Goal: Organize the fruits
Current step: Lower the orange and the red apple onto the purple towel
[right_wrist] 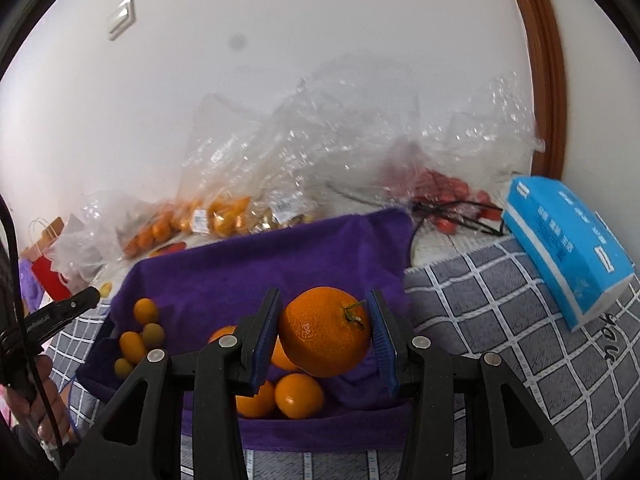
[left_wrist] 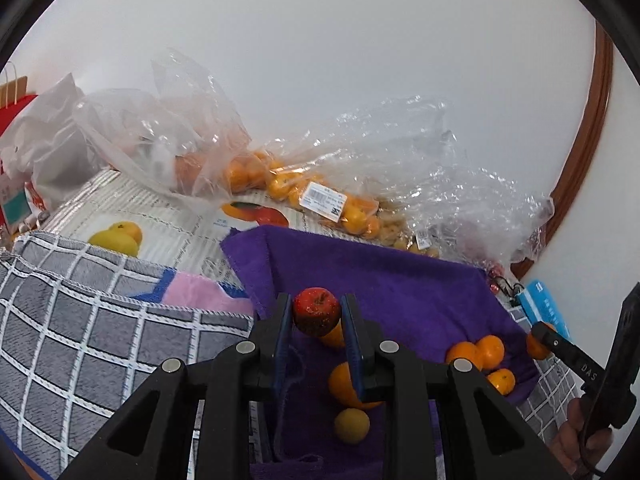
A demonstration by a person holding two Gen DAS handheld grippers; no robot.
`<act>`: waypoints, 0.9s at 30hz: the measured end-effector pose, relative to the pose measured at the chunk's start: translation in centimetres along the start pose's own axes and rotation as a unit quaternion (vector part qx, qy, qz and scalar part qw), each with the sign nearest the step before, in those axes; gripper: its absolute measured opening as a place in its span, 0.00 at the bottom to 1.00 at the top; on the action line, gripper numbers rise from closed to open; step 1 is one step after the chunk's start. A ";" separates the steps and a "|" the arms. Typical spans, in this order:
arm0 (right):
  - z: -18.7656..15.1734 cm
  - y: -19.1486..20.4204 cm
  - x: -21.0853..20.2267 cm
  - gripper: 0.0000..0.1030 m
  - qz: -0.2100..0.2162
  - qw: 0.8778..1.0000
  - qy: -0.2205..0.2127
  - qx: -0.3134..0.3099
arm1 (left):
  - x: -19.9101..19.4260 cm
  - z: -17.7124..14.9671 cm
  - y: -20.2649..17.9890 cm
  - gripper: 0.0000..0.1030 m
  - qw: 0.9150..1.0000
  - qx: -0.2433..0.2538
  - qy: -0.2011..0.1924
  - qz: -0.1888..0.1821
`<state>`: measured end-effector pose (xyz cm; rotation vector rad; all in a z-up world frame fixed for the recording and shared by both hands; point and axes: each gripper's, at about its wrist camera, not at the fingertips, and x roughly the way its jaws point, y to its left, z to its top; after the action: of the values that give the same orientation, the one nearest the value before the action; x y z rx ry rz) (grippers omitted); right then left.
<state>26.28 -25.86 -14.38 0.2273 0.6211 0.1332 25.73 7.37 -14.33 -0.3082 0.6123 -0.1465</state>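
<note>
My left gripper (left_wrist: 316, 316) is shut on a small red apple-like fruit (left_wrist: 316, 310), held above a purple towel (left_wrist: 400, 292). Below it on the towel lie an orange (left_wrist: 340, 388) and a small yellow fruit (left_wrist: 351, 426); a few mandarins (left_wrist: 480, 354) sit at the towel's right end. My right gripper (right_wrist: 325, 330) is shut on a large orange (right_wrist: 325, 330) over the same purple towel (right_wrist: 260, 264). Under it rest more oranges (right_wrist: 298, 396). Several kumquats (right_wrist: 142, 328) lie at the towel's left end. The right gripper's tip (left_wrist: 540, 334) shows in the left wrist view.
Clear plastic bags of oranges (left_wrist: 280, 184) and red fruit (right_wrist: 444, 188) are heaped along the wall. A blue tissue pack (right_wrist: 568, 248) lies on the grey checked cloth (right_wrist: 500, 320) at right. White bags and a red paper bag (left_wrist: 16, 116) stand far left. A hand (right_wrist: 36, 396) holds the other gripper.
</note>
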 end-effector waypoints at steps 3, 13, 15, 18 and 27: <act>-0.2 0.1 0.5 0.42 0.003 1.000 0.012 0.000 | 0.7 -0.5 -0.6 0.23 1.000 0.013 0.008 0.007; -1.3 0.8 2.0 0.42 -0.005 0.999 0.040 -0.011 | 1.8 -1.4 -1.8 0.23 0.999 0.034 0.029 0.000; -1.4 0.9 2.1 0.42 -0.006 0.999 0.042 -0.014 | 1.9 -1.4 -1.7 0.23 0.999 0.033 0.030 0.000; -1.6 0.9 2.3 0.42 -0.008 0.999 0.047 -0.016 | 2.1 -1.4 -1.6 0.23 0.999 0.030 0.032 0.001; -1.7 0.9 2.3 0.42 -0.016 0.999 0.046 -0.024 | 2.7 -1.6 -1.4 0.23 0.999 0.021 0.048 -0.001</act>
<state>27.10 -24.23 -16.77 0.1642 0.7111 0.1275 26.94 5.02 -16.54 -0.2615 0.7022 -0.1774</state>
